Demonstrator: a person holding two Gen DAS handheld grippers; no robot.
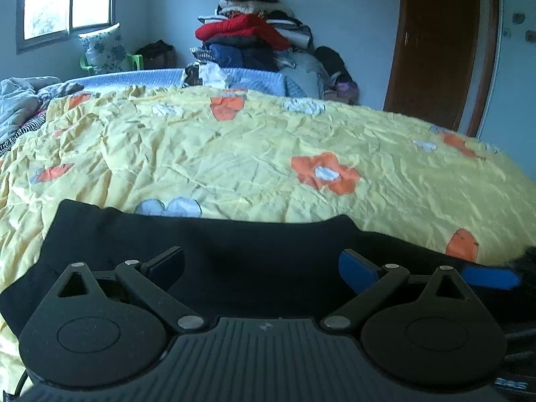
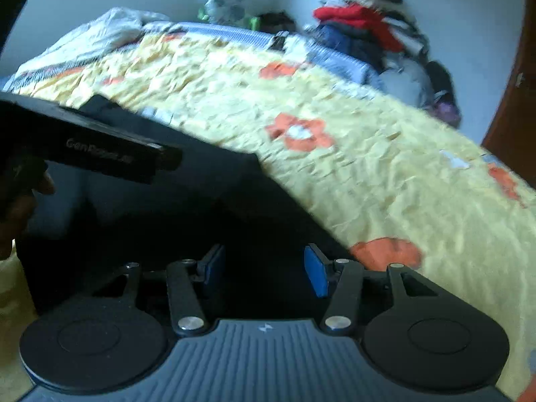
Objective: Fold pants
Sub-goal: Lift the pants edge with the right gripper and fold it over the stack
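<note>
Black pants (image 1: 254, 248) lie flat on the yellow flowered bedspread (image 1: 254, 154) at the near edge of the bed. My left gripper (image 1: 261, 264) is open, its fingers spread wide just above the pants, holding nothing. In the right wrist view the pants (image 2: 187, 207) show as a dark mass under my right gripper (image 2: 264, 268), which is open with its blue pads apart over the cloth. The left gripper's body (image 2: 100, 147) crosses the upper left of that blurred view. A blue pad of the right gripper (image 1: 489, 276) shows at the right edge of the left wrist view.
A tall pile of clothes (image 1: 254, 33) stands beyond the far side of the bed. A rumpled blanket (image 1: 20, 100) lies at the far left. A brown door (image 1: 442, 47) is at the right, a window (image 1: 67, 0) at the left.
</note>
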